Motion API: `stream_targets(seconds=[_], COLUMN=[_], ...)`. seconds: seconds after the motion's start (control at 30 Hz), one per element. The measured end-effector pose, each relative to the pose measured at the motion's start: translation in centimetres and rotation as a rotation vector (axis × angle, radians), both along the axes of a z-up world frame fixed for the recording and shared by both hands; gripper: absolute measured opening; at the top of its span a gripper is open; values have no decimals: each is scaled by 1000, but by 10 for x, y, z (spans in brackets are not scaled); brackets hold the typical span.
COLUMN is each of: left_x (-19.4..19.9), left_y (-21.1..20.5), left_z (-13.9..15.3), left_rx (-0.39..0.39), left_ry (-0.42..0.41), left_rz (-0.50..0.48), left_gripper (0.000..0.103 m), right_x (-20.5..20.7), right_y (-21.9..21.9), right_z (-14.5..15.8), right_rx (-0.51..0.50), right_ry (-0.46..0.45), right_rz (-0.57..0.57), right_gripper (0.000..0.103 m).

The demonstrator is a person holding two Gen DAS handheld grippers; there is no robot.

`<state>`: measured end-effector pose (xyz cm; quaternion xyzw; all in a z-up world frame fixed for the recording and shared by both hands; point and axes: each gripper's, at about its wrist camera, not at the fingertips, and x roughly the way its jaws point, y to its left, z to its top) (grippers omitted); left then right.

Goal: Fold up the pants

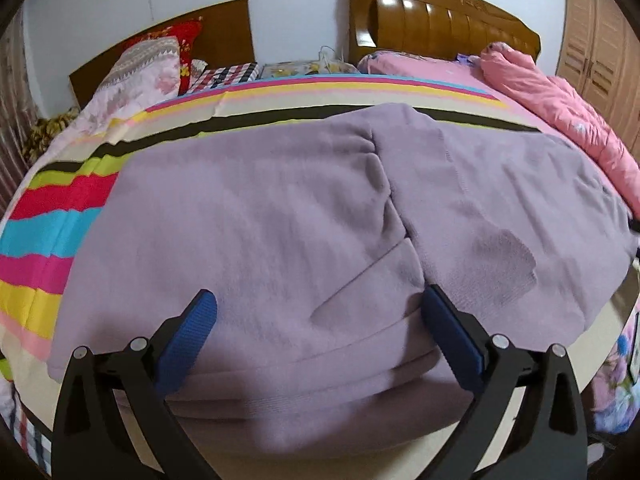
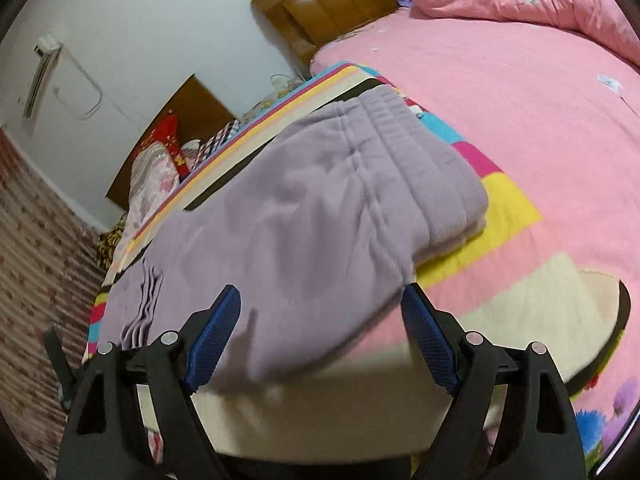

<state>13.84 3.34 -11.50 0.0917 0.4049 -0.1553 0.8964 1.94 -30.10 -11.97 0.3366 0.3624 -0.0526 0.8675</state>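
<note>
Lilac fleece pants (image 1: 280, 216) lie spread on a striped bedsheet (image 1: 44, 236), legs folded over in layers at the near edge. My left gripper (image 1: 320, 300) is open, its blue pads either side of the near folded edge, just above the cloth. In the right wrist view the pants (image 2: 312, 200) show their ribbed waistband (image 2: 420, 152) at the far right. My right gripper (image 2: 320, 296) is open at the near corner of the pants, holding nothing.
A pink quilt (image 1: 560, 112) is bunched at the far right of the bed. Pillows (image 1: 148, 64) and wooden headboards (image 1: 440, 20) stand at the back. A pink sheet (image 2: 520, 92) covers the bed's right part. The bed's near edge (image 2: 360, 412) lies just below my grippers.
</note>
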Motion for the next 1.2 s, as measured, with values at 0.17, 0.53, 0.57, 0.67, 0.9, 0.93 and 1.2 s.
stream_targets(seconds=[0.17,0.53,0.57,0.67,0.9,0.93,1.2], left_x=[-1,-3,-3,-3,-2,-3,-2], left_y=[-1,-2,-2,-1,0,0,0], left_z=[-2,-1,-1,0,-1,-1,-1], left_rx=[10,18,18,16,14,15,14], left_ry=[-8,-1,-1,-4,-8,-8,-10], left_rz=[2,2,2,1,1,0,1], left_gripper=[102,102,102,102,102,102,102], right_x=[-1,9,11,9,7,7,3], right_y=[3,14,16,2,4,4,-14], right_z=[1,9,9,7,12,12,5], right_rx=[-12,-165,-119,-18,-73,-61,58], right_ry=[12,134,131,101,121,114,46], right_rz=[-30,-117,-95,-77,-93,-87,-108], right_gripper=[89,69,69,68,62,61,56])
